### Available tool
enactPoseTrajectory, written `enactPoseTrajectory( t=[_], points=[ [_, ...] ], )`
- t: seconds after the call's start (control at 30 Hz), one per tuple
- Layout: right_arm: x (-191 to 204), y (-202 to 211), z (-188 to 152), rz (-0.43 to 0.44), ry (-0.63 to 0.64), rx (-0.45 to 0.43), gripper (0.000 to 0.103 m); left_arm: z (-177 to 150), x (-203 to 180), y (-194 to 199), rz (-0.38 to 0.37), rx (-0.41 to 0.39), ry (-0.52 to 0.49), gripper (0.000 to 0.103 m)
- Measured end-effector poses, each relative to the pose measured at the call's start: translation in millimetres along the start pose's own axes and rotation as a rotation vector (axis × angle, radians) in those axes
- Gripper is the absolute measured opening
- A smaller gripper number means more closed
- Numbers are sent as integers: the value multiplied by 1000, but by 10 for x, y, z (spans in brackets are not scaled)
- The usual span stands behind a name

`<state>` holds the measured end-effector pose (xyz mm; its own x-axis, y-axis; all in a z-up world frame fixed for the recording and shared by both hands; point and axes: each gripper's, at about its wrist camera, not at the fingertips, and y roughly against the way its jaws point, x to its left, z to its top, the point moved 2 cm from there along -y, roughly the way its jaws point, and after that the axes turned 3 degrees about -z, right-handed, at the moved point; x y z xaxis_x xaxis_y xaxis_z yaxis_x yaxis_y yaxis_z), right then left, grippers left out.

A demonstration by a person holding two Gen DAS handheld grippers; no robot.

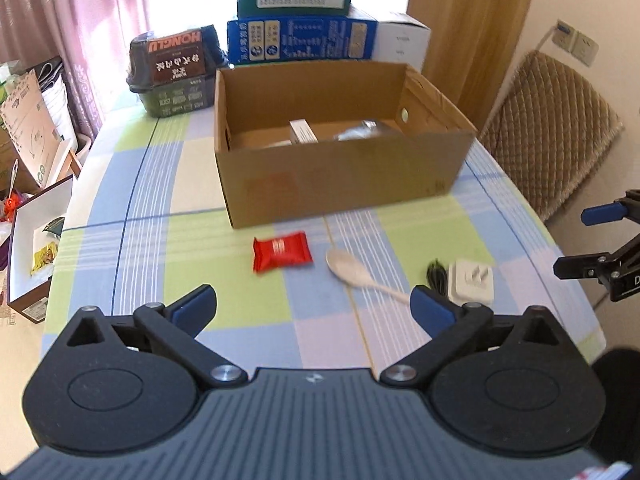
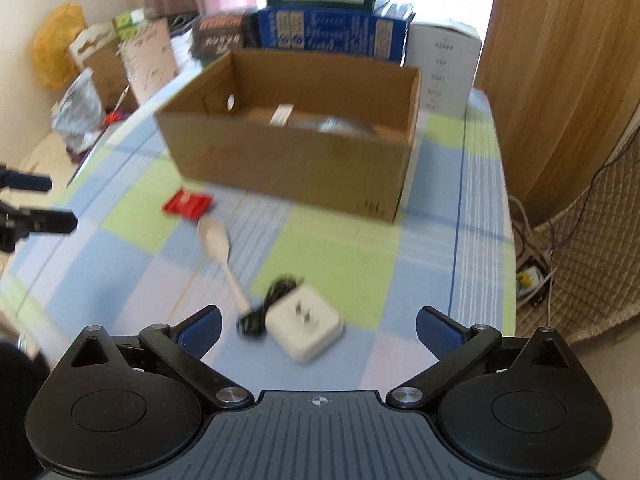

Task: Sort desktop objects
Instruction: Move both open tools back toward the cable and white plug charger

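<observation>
Leftovers waiting mid-frame: red foil snack packet (image 1: 282, 255), cream plastic spoon (image 1: 362, 274), white square charger (image 2: 304, 327), presumably bound for open cardboard box (image 1: 340, 184) behind. Left gripper (image 1: 314, 307) and right gripper (image 2: 319, 326) spread wide, holding nothing.

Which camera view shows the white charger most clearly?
The right wrist view shows it best: the white charger lies close ahead of the open right gripper, prongs up, its black cable beside it, though blurred. In the left wrist view it is smaller and off to the right.
</observation>
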<state>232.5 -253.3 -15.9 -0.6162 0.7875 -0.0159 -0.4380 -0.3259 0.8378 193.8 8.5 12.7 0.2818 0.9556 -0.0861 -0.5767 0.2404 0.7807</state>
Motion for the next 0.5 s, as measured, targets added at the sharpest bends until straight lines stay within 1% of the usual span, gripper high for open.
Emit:
enactPoseTrajectory(
  t=[0.17, 0.27, 0.37, 0.5],
  points=[
    [3, 72, -256, 8, 81, 17, 101, -195, -108, 41, -23, 33, -53, 101],
    [28, 101, -377, 16, 139, 20, 101, -283, -205, 49, -25, 46, -103, 101],
    [30, 101, -439, 15, 180, 20, 101, -343, -279, 24, -35, 62, -132, 101],
    [11, 56, -466, 24, 194, 19, 101, -405, -387, -39, -44, 79, -164, 101]
  ],
)
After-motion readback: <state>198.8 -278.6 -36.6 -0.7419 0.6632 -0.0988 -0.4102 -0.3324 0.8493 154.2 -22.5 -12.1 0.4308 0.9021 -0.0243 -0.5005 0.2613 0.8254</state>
